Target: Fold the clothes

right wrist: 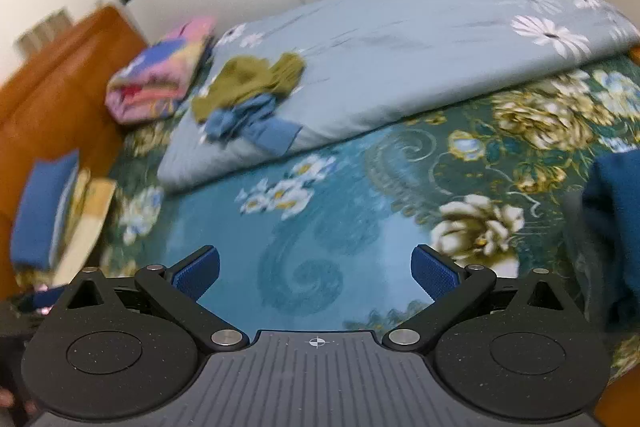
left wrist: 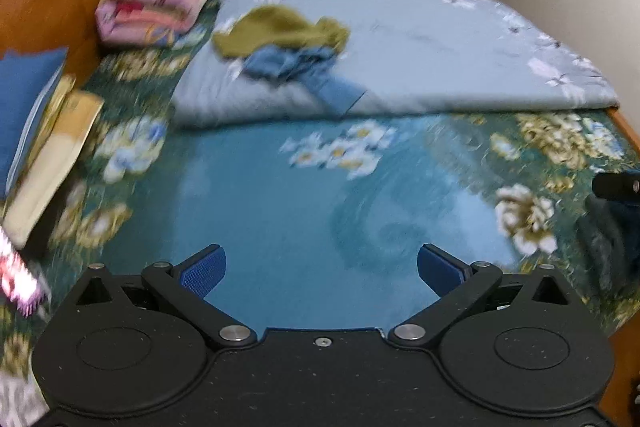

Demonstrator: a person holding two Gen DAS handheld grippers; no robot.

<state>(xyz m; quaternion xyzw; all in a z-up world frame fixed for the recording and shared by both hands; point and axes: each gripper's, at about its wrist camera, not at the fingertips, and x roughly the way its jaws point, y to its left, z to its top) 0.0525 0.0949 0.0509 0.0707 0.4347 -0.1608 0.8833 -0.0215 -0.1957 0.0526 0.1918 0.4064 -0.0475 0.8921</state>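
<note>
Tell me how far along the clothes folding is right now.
Barely started, apparently. Nothing is in hand: the left gripper and right gripper are both open over the floral bedsheet. The olive garment and blue garment lie crumpled on the grey quilt, still to fold.

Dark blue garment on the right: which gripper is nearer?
Right. The right gripper has the dark blue garment close beside its right finger; the left gripper is farther left of it.
</note>
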